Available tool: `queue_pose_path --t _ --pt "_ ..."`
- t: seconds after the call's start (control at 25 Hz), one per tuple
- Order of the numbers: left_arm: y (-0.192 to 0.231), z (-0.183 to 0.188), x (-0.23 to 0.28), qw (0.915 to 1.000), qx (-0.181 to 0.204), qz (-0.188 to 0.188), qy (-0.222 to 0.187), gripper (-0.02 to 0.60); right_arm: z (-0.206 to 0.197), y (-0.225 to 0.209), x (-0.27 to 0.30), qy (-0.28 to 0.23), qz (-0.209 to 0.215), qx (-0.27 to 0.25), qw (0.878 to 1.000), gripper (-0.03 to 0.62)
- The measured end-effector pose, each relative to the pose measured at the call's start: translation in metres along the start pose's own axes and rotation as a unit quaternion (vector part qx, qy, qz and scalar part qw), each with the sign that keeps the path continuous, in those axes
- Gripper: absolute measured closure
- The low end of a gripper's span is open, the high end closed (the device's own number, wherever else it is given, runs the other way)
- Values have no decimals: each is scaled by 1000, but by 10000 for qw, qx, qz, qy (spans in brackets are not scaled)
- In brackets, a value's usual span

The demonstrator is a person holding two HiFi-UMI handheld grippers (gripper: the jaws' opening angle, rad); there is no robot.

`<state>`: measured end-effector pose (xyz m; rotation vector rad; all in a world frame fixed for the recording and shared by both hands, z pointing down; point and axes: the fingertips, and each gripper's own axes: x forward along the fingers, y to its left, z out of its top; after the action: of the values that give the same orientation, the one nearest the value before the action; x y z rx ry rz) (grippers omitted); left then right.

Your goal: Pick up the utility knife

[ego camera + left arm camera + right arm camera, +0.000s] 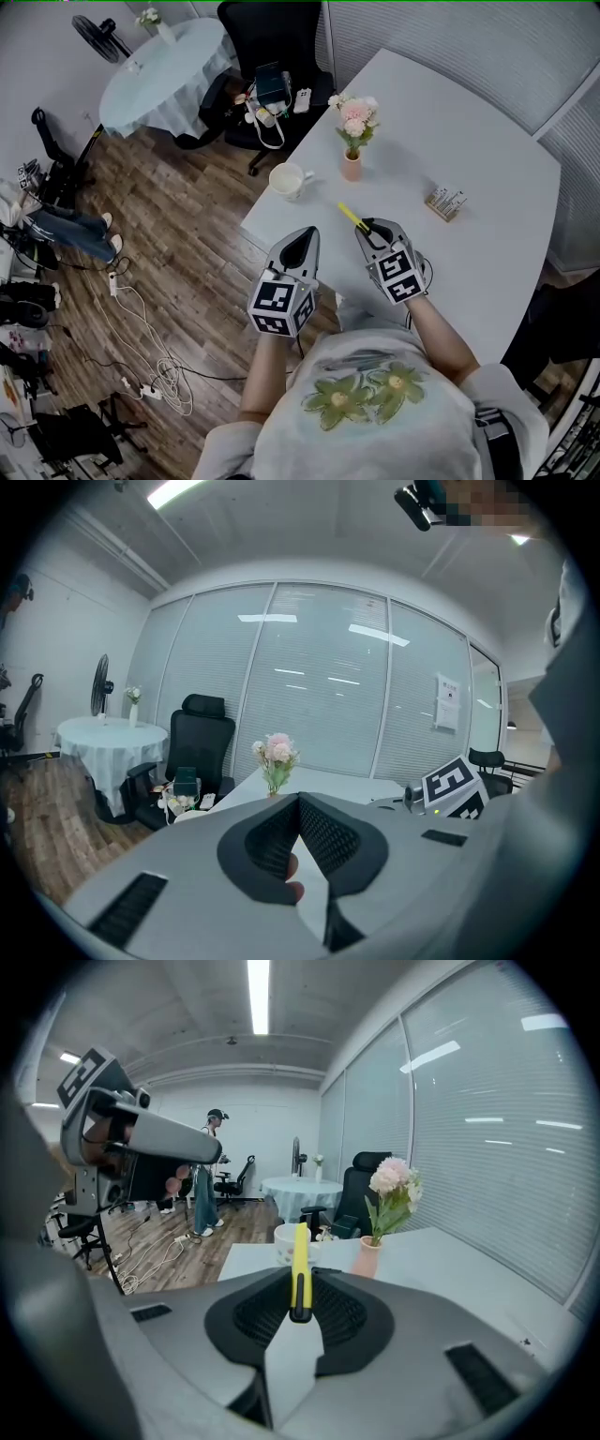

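Observation:
The utility knife (352, 217) is slim and yellow with a black end. My right gripper (368, 228) is shut on it and holds it above the white table (487, 253). In the right gripper view the knife (300, 1274) sticks straight out from between the jaws of the right gripper (300, 1314), toward the mug. My left gripper (305, 234) hangs beside it at the table's near-left edge. Its fingertips meet with nothing between them, as the left gripper view also shows for this gripper (298, 801).
On the table stand a white mug (289, 180), a pink vase of flowers (352, 161) and a small box (445, 202). Beyond the table are a black office chair (272, 56) and a round clothed table (164, 75). Cables (150, 366) lie on the wood floor. A person (208, 1176) stands far off.

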<state>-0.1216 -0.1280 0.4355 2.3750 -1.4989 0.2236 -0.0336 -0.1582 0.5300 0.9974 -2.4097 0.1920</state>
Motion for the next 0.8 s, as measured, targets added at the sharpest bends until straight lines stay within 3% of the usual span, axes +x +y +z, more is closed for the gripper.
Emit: queue_pose_path --t 0.8 --pt "-9 -5 4 9999 126 -73 77 573 54 7 -39 -793 -43 -37 9968 523"
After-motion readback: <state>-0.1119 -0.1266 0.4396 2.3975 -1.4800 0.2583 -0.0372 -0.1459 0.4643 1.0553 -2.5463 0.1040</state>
